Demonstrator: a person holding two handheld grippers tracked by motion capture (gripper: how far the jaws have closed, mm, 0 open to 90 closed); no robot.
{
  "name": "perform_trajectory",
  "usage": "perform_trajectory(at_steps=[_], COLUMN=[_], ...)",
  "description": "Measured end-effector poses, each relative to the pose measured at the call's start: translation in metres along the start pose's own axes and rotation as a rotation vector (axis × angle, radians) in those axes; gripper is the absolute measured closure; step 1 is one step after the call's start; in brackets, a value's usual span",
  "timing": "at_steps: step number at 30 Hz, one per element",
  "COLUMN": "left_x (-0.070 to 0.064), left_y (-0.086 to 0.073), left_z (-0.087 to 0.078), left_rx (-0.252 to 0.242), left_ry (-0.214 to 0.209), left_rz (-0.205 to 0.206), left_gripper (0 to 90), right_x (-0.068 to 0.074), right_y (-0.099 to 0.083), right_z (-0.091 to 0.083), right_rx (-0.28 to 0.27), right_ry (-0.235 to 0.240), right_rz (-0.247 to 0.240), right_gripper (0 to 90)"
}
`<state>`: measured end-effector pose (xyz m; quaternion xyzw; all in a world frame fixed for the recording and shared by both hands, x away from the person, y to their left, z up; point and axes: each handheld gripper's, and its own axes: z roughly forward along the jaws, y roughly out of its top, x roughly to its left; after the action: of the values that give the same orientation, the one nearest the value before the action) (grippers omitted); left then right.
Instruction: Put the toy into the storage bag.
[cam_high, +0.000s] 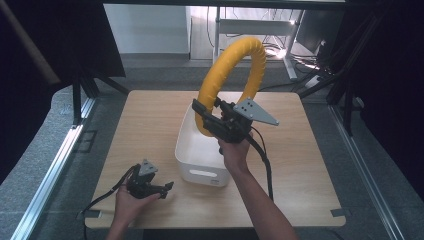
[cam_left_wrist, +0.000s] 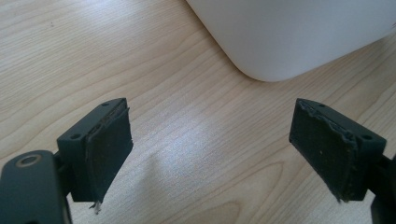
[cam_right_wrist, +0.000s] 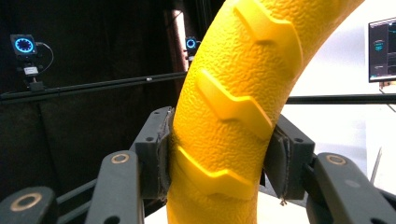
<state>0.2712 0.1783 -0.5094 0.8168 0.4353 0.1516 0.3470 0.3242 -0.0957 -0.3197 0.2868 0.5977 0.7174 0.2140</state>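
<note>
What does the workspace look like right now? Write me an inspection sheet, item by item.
Surface: light wooden table, bare apart from the items below.
Job's things: yellow ring, ridged, held upright over the white bin; its lower end is at the bin's opening.
Clutter: nothing seen.
Grippers: right gripper clamped on the ring, pads against both of its sides; left gripper open, low over the table beside the bin's rounded corner.
Cables: black cable trails from the right gripper along the forearm; another trails from the left gripper.
Surroundings: dark curtains, metal frame rails, grey floor, a lit monitor behind.
</note>
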Motion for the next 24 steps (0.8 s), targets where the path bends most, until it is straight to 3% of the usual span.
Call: perform_trajectory(at_steps=[8, 24], left_x=[0.000, 0.000], left_y=[0.000, 0.000], left_z=[-0.001, 0.001], left_rx=[-0.001, 0.004], left_ry=[0.000, -0.007], left_rz=[0.006, 0.005], left_gripper=[13.4, 13.4], right_x=[0.012, 0.026], right_y=[-0.014, -0.037], right_z=[0.005, 0.010], right_rx=[-0.011, -0.023], right_ry=[0.001, -0.040], right_rz=[0.020, 0.042], right_gripper=[48.2, 48.1])
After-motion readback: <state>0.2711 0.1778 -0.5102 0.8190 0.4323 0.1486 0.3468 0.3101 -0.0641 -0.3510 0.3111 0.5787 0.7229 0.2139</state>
